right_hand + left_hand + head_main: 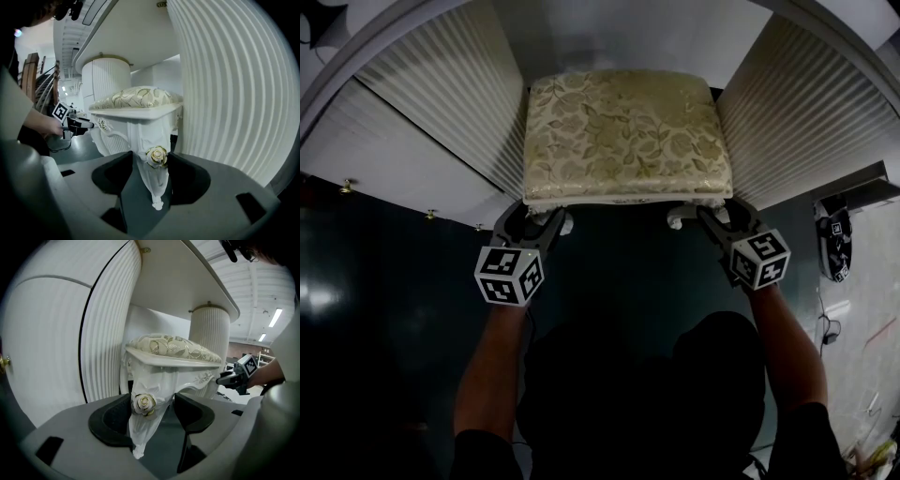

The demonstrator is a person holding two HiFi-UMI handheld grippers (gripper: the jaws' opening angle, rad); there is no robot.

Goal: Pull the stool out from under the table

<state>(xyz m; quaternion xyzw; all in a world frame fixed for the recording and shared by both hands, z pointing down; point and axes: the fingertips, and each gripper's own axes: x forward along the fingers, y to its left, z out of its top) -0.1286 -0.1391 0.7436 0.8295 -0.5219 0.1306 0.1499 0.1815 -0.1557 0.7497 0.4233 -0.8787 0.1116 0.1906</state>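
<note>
A white carved stool with a gold floral cushion [623, 131] stands in the knee gap under the white table [628, 28]. My left gripper [546, 220] is at its front left leg [565, 223]. In the left gripper view that rose-decorated leg [145, 427] fills the gap of my left gripper [152, 408], with both pads against it. My right gripper [708, 217] is at the front right leg [680, 217]. In the right gripper view my right gripper [151, 166] grips that leg [154, 185] just below its rose. Each gripper shows in the other's view, the right gripper [236, 378] and the left gripper [75, 123].
Fluted white pedestals flank the stool closely, one on the left [441, 103] and one on the right [806, 112]. Small gold knobs [345, 187] sit on the left pedestal's front. A black device [834, 239] and cables [830, 328] lie on the floor at right. Dark glossy floor [619, 272] stretches towards me.
</note>
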